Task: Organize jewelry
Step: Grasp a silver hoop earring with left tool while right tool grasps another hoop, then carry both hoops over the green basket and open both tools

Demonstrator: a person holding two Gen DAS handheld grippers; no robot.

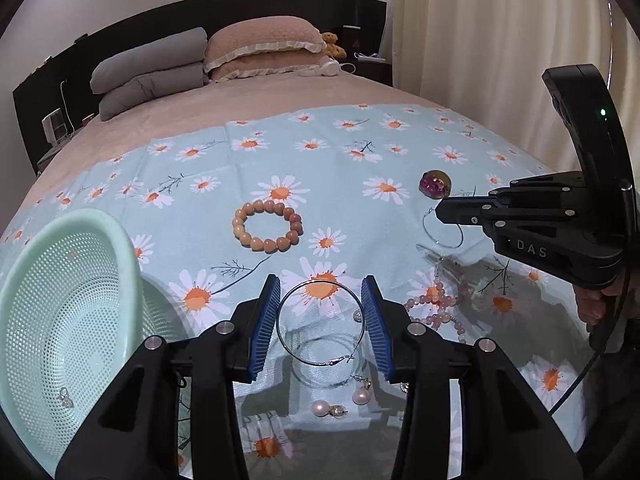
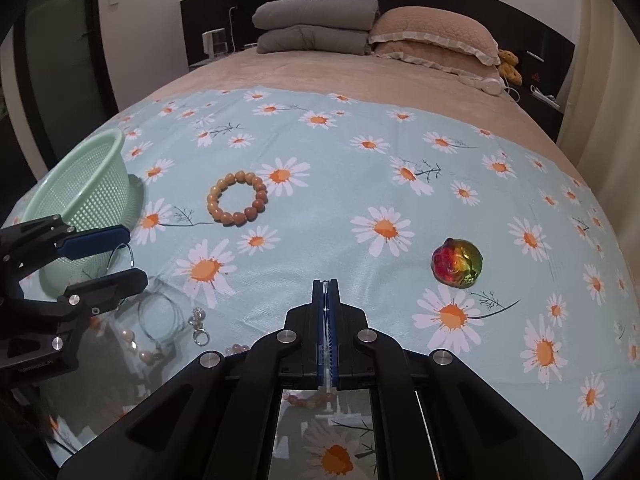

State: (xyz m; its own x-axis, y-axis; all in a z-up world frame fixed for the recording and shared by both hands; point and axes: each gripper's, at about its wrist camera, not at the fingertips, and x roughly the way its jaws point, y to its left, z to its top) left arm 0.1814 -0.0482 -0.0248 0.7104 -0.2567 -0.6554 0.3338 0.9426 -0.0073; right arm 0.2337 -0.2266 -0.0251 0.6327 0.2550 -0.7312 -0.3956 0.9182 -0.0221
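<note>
Between my left gripper's [image 1: 322, 316] blue pads, a silver hoop earring [image 1: 321, 325] is pinched at its sides, lifted above the daisy cloth [image 1: 360, 152]. Below it lie another hoop [image 1: 326, 364] and pearl earrings [image 1: 340, 402], with pink beads [image 1: 436, 304] to the right. My right gripper [image 2: 329, 308] is pressed together on a thin wire hoop [image 1: 442, 230]. Farther off sit the green basket [image 2: 100, 168], brown bead bracelet [image 2: 237, 199] and shiny brooch [image 2: 457, 263].
</note>
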